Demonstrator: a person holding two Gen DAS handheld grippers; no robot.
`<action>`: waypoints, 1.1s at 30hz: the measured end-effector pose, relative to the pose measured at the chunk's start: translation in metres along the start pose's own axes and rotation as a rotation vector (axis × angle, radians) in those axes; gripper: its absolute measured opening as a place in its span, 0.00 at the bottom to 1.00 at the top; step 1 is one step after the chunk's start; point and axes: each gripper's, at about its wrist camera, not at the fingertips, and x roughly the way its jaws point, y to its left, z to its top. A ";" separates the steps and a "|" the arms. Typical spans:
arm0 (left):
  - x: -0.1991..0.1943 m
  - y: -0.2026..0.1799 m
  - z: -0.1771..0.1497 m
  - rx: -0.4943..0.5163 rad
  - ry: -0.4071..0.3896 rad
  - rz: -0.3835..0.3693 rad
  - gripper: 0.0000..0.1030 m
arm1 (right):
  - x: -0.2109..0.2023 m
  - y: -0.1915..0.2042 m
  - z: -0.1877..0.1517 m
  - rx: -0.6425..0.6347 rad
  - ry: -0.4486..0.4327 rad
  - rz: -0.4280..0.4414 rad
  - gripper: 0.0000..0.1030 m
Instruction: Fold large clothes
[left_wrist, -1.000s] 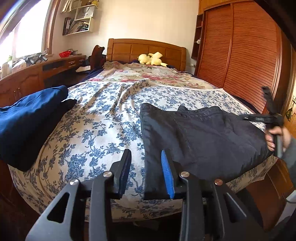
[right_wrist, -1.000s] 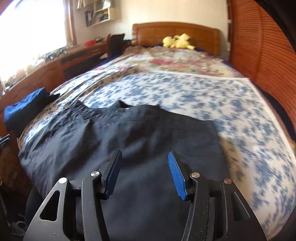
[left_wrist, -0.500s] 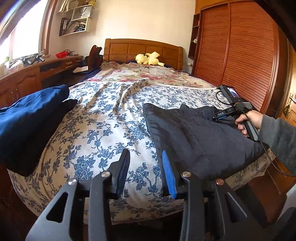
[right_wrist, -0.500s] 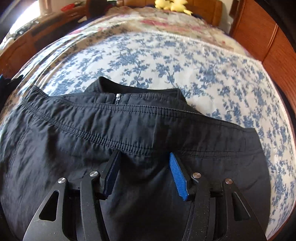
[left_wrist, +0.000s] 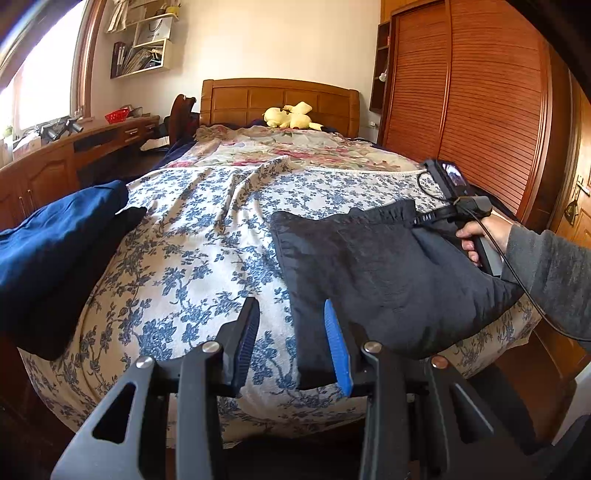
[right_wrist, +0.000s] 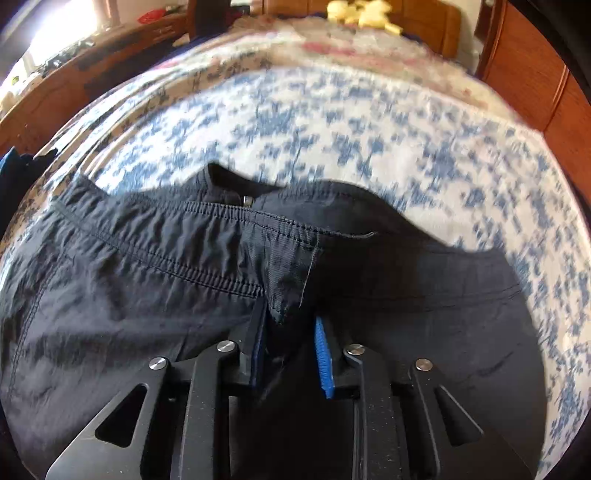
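Black fabric bunches between the just-closed jaws of the right gripper (right_wrist: 290, 343), pinching the dark trousers (right_wrist: 147, 295) below the waistband. Left gripper (left_wrist: 291, 332) hovers part-open, empty, at their corner on the floral bedspread (left_wrist: 192, 266); folded blue garment (left_wrist: 55, 236) beyond.

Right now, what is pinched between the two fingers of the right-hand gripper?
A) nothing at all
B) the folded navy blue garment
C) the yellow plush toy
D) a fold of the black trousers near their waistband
D: in the right wrist view the right gripper has just closed its jaws on a bunched fold of the black trousers just below the waistband.
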 end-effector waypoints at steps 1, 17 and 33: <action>0.000 -0.003 0.002 0.006 -0.001 0.001 0.34 | -0.005 -0.001 0.001 0.016 -0.029 -0.002 0.20; 0.016 -0.066 0.029 0.084 -0.012 -0.058 0.38 | -0.133 -0.068 -0.084 0.007 -0.135 -0.017 0.60; 0.049 -0.102 0.021 0.102 0.069 -0.104 0.40 | -0.162 -0.130 -0.179 0.134 -0.123 -0.060 0.70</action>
